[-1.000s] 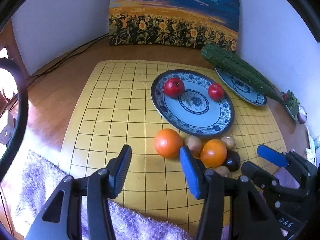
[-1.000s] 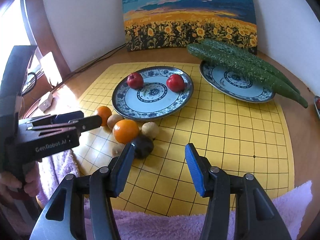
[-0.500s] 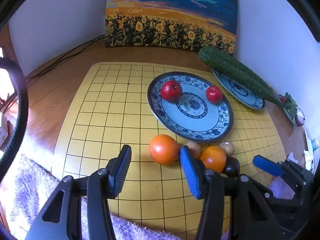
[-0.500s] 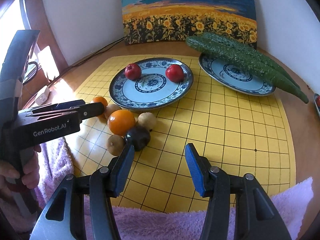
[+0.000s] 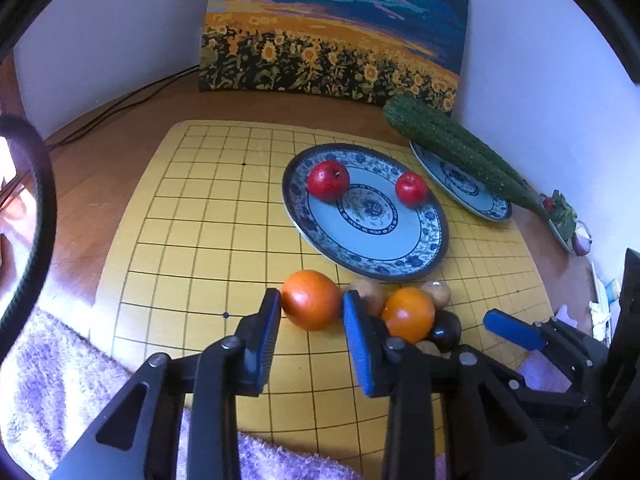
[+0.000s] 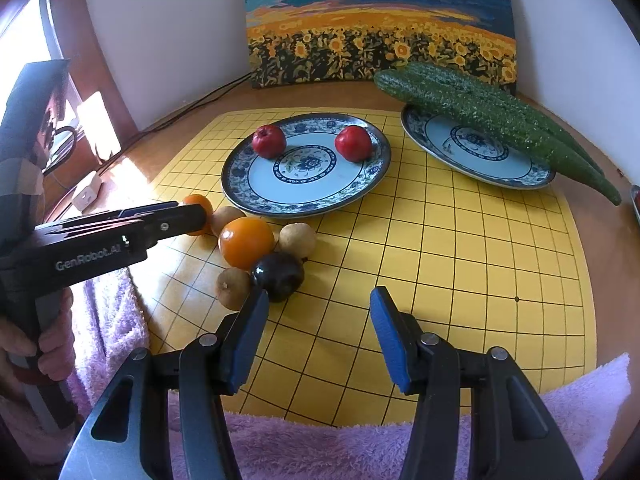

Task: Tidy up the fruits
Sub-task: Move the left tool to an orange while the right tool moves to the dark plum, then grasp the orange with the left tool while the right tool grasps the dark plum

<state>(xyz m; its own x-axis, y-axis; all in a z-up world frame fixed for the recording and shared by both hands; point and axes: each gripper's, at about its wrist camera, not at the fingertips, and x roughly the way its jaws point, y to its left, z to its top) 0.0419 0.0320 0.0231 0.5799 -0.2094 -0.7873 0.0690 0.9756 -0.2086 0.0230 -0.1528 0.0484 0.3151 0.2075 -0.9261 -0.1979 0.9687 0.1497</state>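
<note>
On the yellow grid mat, a blue-patterned plate (image 5: pixel 424 258) (image 6: pixel 236 176) holds two red apples (image 5: pixel 329 179) (image 5: pixel 411 188). In front of it lies a cluster: two oranges, brown kiwis and a dark plum (image 6: pixel 279 275). My left gripper (image 5: pixel 310 308) has its jaws around the left orange (image 5: pixel 311 299), both pads at its sides; it rests on the mat. The second orange (image 5: pixel 409 314) (image 6: pixel 247 242) sits right of it. My right gripper (image 6: pixel 318 312) is open and empty, just right of the plum.
A second patterned plate (image 6: pixel 476 160) at the back right carries long green cucumbers (image 6: pixel 492 116). A sunflower painting (image 6: pixel 380 24) leans on the back wall. A purple towel (image 6: pixel 360 444) lies along the mat's near edge. Cables run along the left.
My left gripper moved forward to the left orange and its jaws narrowed around it. My right gripper drifted slightly forward, staying open.
</note>
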